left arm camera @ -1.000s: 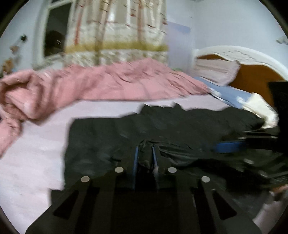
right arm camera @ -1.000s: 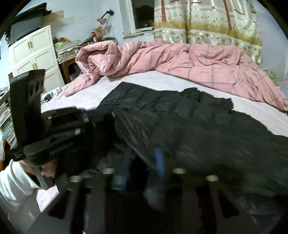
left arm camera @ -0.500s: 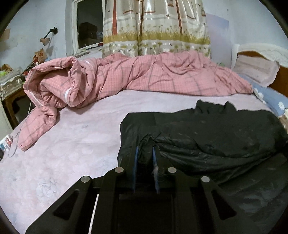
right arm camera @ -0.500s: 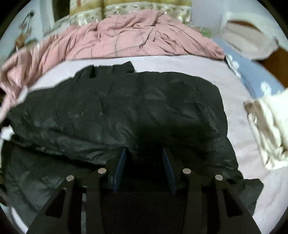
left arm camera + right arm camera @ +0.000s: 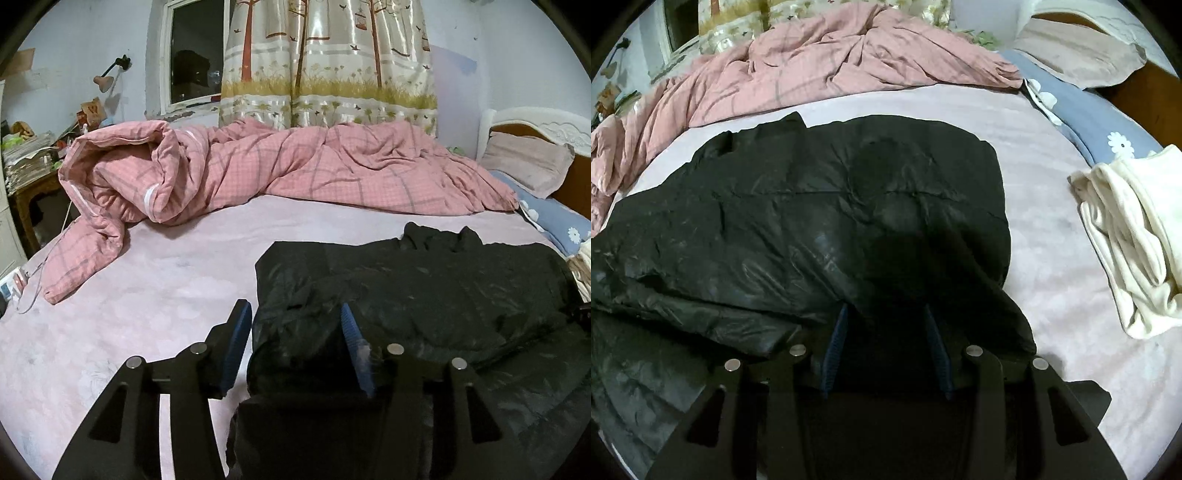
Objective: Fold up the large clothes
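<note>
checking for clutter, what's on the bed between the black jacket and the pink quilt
Nothing: only bare sheet lies between the black jacket and the pink quilt, seen in the left wrist view.

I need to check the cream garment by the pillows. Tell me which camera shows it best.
The right wrist view: the cream garment lies whole and crumpled on the bed sheet, right of the black jacket. The left wrist view catches only a sliver at its right edge.

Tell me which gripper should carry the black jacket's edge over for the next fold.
Probably right. The right gripper has a thick bundle of the black jacket between its fingers, seemingly gripped. The left gripper is opening, letting go of the jacket edge between its pads, so it would need to re-grip first.
</note>
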The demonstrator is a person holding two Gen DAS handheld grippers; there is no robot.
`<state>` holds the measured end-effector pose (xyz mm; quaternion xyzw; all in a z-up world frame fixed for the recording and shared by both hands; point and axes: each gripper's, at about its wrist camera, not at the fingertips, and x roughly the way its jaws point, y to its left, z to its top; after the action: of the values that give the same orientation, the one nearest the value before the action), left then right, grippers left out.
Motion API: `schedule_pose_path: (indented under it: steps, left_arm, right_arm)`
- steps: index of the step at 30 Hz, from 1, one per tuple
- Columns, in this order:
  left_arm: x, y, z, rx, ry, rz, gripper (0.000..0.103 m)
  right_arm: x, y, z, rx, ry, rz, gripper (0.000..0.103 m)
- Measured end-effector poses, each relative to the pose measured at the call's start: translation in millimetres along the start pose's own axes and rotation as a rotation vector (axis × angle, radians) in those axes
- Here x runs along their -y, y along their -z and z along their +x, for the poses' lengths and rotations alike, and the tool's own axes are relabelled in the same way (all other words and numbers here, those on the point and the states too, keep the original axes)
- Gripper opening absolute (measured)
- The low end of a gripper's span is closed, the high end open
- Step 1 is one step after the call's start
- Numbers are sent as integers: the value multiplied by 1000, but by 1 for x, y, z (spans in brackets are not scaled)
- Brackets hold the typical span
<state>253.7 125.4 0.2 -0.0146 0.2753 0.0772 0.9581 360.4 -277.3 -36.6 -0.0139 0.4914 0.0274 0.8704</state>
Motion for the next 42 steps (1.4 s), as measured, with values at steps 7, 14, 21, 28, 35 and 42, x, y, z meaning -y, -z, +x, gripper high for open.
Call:
schedule_pose_path:
  steps: [7, 14, 21, 28, 35, 42]
  left_arm:
    - [15, 5, 19, -86, -14, 63, 56]
    - [-4, 17, 50, -280, -61, -2, 58]
    - [-5, 6, 6, -120, 33, -48, 58]
    - [9, 11, -44, 44, 90, -26, 63]
    - [28, 38, -72, 29, 43, 45, 85]
    - [-1, 53, -56, -41, -31, 0, 90]
  right_arm:
    - [-2, 4, -24, 106, -7, 14, 51]
    - [-11, 38, -81, 321, -75, -42, 71]
    - [-16, 87, -101, 410, -31, -40, 85]
    - [-25, 122, -128, 511, 74, -59, 89]
    - [-30, 137, -134, 524, 98, -94, 89]
    - [14, 121, -123, 521, 216, 12, 95]
